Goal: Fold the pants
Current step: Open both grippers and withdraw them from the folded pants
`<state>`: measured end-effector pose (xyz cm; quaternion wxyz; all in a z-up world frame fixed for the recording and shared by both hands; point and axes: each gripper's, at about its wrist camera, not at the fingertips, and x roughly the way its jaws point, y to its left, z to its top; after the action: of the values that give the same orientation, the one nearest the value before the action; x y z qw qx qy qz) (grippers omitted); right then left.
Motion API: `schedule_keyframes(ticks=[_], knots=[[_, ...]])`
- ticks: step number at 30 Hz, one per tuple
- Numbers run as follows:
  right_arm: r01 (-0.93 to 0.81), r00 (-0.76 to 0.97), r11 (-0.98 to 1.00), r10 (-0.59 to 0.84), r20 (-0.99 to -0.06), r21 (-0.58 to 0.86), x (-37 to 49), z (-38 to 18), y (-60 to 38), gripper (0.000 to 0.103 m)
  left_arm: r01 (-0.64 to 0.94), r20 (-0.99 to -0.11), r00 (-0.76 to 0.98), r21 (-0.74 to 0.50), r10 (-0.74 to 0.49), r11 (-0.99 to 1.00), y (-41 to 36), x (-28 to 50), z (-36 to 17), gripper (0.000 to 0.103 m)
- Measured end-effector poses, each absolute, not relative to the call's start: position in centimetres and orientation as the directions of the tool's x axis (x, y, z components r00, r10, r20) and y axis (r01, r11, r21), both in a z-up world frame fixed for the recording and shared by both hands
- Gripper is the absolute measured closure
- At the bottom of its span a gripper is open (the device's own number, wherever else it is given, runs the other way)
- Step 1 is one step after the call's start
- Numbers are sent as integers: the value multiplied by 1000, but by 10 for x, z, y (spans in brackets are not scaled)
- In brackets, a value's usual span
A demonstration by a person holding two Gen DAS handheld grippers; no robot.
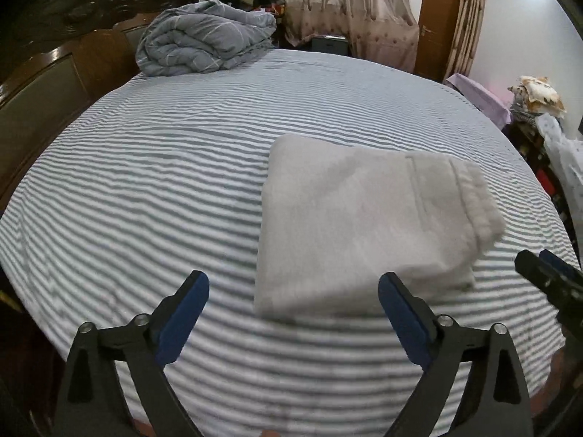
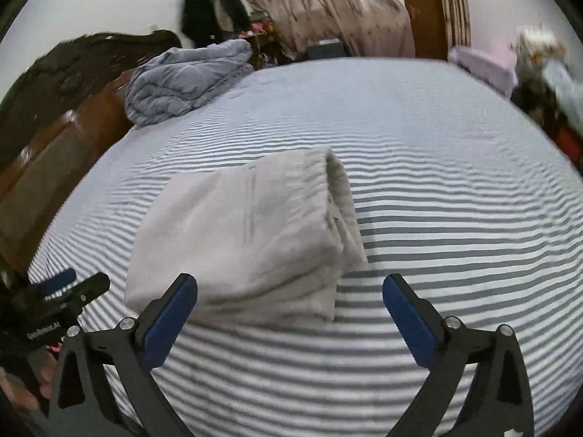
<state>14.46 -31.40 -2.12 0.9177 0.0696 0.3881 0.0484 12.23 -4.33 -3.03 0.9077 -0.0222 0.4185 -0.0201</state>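
Both grippers sit nearest the lenses, two in all, each with two black fingers carrying blue pads. Left gripper (image 1: 293, 287): jaws spread wide, nothing between the pads, held above the sheet just short of the pants' near edge. Right gripper (image 2: 289, 289): jaws likewise spread wide and empty; its left finger overlaps the pants' near corner in its own view, but contact cannot be confirmed. The right gripper's tip also shows at the right edge of the left view, and the left gripper's tip shows at the lower left of the right view.

Pants (image 1: 364, 225): one pair, pale grey, folded into a compact rectangular bundle, lying flat on the bed, free of both grippers. Ribbed waistband faces the right side of the bundle in both views; folded layers are stacked at that end. Position: toward the near side of the bed, right of centre in the left view, left of centre in the right view.

Bed (image 1: 164, 182): one, covered by a grey-and-white striped sheet. Quilt (image 1: 207, 40): one, grey-blue, bundled at the far left corner against the headboard (image 1: 54, 83), dark wood. Beyond the far edge: patterned curtains (image 1: 346, 3) and one brown door (image 1: 441, 18). Far right: a pile of mixed cloth, details blurred.
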Motion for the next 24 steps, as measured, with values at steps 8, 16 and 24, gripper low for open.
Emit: schedule_keyframes(ticks=[8, 16, 24], knots=[[-82, 709, 995, 103, -697, 64, 96, -2, -276, 1, 4, -763, 644, -66, -53, 998, -49, 55, -17, 1], [-87, 717, 996, 88, -691, 37, 64, -2, -266, 1, 3, -754, 657, -32, -26, 999, -54, 24, -10, 0], [-75, 713, 997, 79, -697, 36, 43, -5, -268, 1, -16, -742, 671, -10, 3, 1000, -58, 10, -9, 0]])
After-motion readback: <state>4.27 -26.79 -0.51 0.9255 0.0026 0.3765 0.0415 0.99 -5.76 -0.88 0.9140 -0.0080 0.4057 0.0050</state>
